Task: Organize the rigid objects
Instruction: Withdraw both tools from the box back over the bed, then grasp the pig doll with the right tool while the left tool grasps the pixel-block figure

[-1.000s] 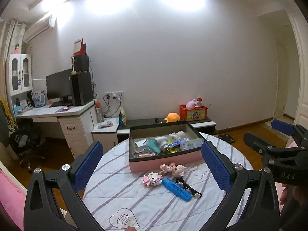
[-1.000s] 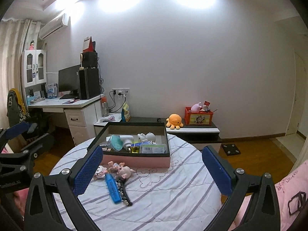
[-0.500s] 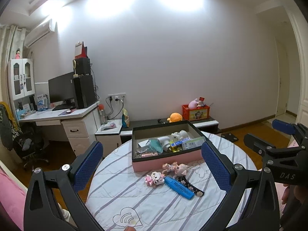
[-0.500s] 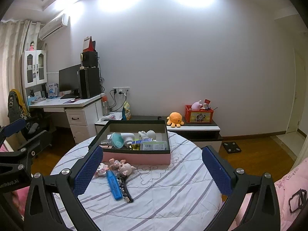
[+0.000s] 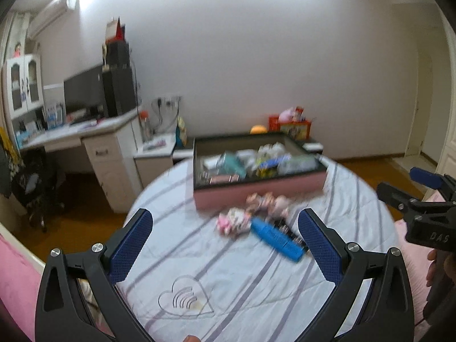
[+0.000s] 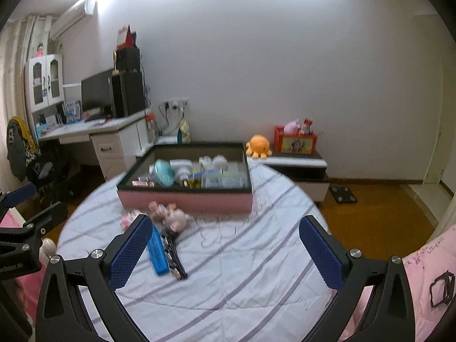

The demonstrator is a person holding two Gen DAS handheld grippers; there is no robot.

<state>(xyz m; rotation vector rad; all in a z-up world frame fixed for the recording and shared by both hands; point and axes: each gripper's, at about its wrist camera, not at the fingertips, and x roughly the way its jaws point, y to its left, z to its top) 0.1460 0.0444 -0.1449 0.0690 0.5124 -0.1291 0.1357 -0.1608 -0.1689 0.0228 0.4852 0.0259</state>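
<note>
The left gripper point(image 5: 225, 245) fills the bottom of the left wrist view with its blue-padded jaws spread wide and nothing between them; its lower frame is cut off by the picture edge. The right gripper point(image 6: 225, 252) is likewise wide open and empty in the lower part of the right wrist view. Each tool also shows partly in the other's camera, cropped at the frame edge.

The left wrist view is smeared by motion blur, so small things are hard to read there. In the centre of both views a round table point(image 6: 256, 270) under a white cloth with purple stripes carries a pink box point(image 6: 185, 199) with a dark inner rim. Its contents, a teal item, white shapes and small packets, overlap each other and cannot be named with confidence.

Just in front of the box, loose on the cloth, lie a pig figure point(image 6: 175, 218), a small pink-and-white toy point(image 5: 232, 222), a blue case point(image 5: 276, 239) and a black hair clip point(image 6: 175, 256). In the right wrist view the near-left finger point(image 6: 129, 252) covers part of the blue case and most of the pink-and-white toy.

An orange plush point(image 6: 258, 146) sits on a low cabinet in the middle right; the box half hides it in the left wrist view.
</note>
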